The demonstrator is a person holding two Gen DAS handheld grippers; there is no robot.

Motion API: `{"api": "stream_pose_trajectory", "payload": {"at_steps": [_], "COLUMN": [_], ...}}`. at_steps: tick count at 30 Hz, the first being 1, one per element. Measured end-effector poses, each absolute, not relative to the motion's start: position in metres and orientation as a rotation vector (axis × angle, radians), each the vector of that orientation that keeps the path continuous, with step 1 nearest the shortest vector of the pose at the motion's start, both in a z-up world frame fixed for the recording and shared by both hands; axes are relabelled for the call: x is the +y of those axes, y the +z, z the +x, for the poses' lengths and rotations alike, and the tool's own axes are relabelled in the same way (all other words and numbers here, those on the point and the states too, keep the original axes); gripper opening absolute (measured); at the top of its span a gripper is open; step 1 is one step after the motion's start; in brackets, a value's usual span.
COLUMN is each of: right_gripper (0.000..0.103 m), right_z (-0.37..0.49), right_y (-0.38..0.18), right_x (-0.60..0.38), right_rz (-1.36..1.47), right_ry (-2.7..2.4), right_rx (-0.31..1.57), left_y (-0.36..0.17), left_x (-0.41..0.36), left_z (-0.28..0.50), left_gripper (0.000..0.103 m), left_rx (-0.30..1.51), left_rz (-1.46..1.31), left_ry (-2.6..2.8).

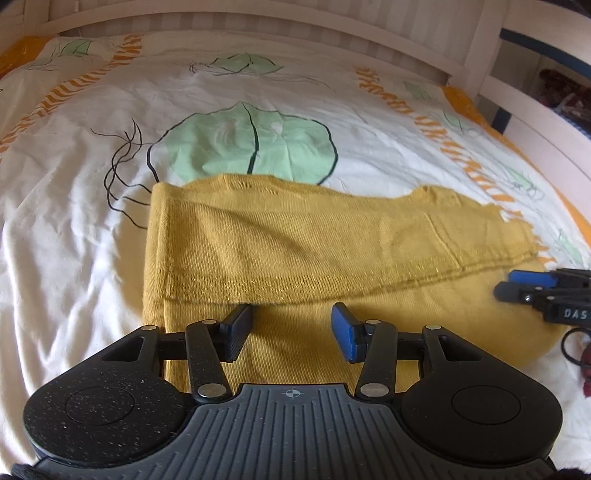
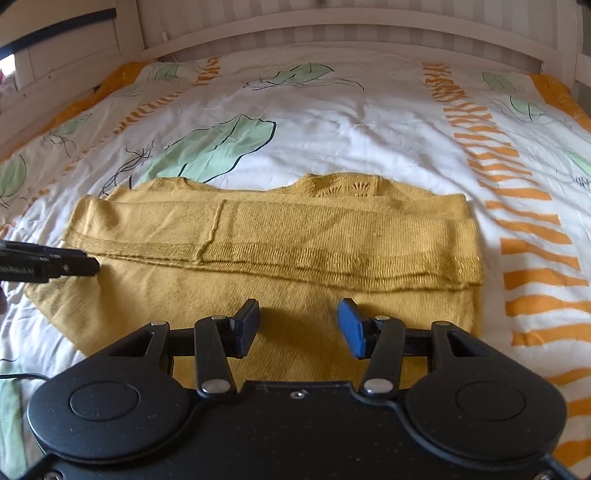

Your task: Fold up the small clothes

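Observation:
A mustard-yellow knitted garment (image 1: 295, 236) (image 2: 277, 229) lies flat on the bed, with its far part folded toward me so a ribbed hem runs across the middle. My left gripper (image 1: 291, 314) hovers open over the near left part of the garment, nothing between its blue pads. My right gripper (image 2: 298, 310) is open too, over the near right part, its jaws empty. Each gripper shows in the other's view: the right gripper (image 1: 517, 284) at the garment's right end, the left gripper (image 2: 85, 264) at its left end.
The garment rests on a white duvet cover (image 1: 92, 221) (image 2: 369, 129) with green leaf prints and orange stripes. A white wooden bed rail (image 1: 258, 26) (image 2: 332, 26) runs along the far side. A dark cable (image 1: 569, 343) lies at the right edge.

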State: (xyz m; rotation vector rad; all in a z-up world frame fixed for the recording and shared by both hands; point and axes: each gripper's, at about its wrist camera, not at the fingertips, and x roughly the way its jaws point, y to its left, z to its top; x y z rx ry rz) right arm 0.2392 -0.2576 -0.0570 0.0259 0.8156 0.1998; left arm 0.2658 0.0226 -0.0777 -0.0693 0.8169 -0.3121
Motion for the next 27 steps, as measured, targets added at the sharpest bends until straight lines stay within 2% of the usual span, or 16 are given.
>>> {"api": "stream_pose_trajectory", "payload": {"at_steps": [9, 18, 27], "right_gripper": [0.057, 0.057, 0.058], "right_z": [0.284, 0.331, 0.315], "right_y": [-0.054, -0.048, -0.039], "right_x": [-0.262, -0.295, -0.32], "right_rz": [-0.001, 0.114, 0.175], "right_ry": [0.136, 0.038, 0.012], "right_rx": [0.762, 0.734, 0.723], "left_y": [-0.074, -0.055, -0.035], "left_x": [0.04, 0.057, 0.073], "left_z": [0.312, 0.362, 0.348], "left_gripper": [0.046, 0.047, 0.047], "left_rx": [0.802, 0.752, 0.741], "left_rz": [-0.173, -0.226, -0.254], "left_ry": [-0.289, -0.215, -0.167]}}
